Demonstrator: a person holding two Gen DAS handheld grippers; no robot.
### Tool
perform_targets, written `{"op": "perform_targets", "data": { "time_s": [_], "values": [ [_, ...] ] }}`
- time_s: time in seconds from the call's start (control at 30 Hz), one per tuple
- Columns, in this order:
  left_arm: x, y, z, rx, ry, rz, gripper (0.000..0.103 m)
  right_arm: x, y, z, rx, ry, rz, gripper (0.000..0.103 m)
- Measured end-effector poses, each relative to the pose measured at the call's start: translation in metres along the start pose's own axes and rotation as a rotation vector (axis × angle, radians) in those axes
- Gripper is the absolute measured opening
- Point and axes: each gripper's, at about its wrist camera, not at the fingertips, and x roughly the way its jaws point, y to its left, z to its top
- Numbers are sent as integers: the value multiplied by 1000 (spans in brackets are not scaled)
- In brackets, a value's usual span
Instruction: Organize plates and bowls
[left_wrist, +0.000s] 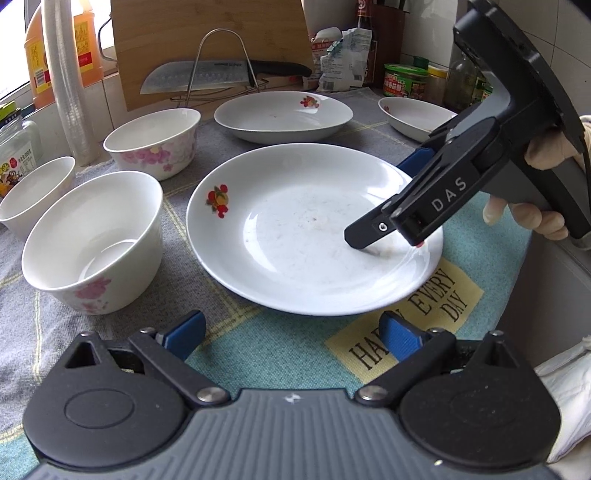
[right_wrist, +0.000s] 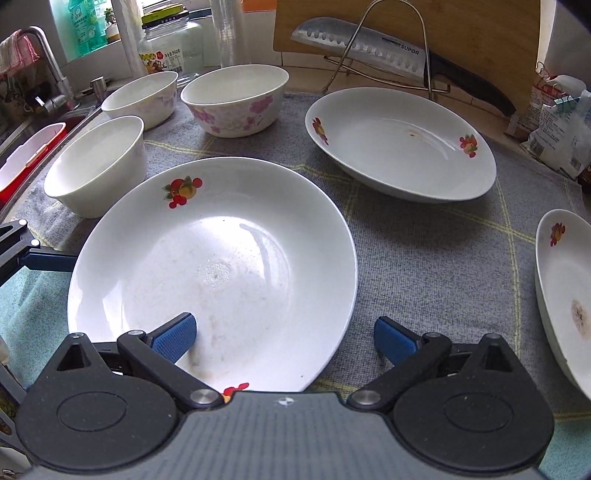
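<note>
A white plate with a red fruit print (left_wrist: 295, 236) (right_wrist: 207, 266) lies on the cloth in front of both grippers. My right gripper (right_wrist: 284, 339) (left_wrist: 375, 202) is open and straddles the plate's right rim, one blue pad over the plate's inside and the other outside over the cloth. My left gripper (left_wrist: 293, 334) stands open just short of the plate's near rim with nothing between its pads. Two more fruit-print plates (left_wrist: 282, 114) (left_wrist: 417, 114) lie behind. Three white bowls (left_wrist: 96, 243) (left_wrist: 155, 140) (left_wrist: 33, 192) stand at the left.
A knife (left_wrist: 207, 75) rests on a wire rack in front of a wooden cutting board (left_wrist: 207, 33) at the back. Bottles, jars and packets line the wall. A tap (right_wrist: 48, 62) and sink show at the far left in the right wrist view. A gloved hand (left_wrist: 532, 214) holds the right gripper.
</note>
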Motion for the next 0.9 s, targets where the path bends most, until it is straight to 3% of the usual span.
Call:
{"op": "perform_targets", "data": {
  "time_s": [0.3, 0.63, 0.9],
  "values": [
    [8, -3, 2, 12, -13, 20, 102, 1, -2, 4, -29, 26, 18, 103],
    [12, -6, 7, 27, -7, 6, 102, 4, -9, 14, -180, 68, 117, 103],
    [14, -6, 10, 38, 0, -3, 102, 8, -22, 29, -161, 73, 235, 103]
  ]
}}
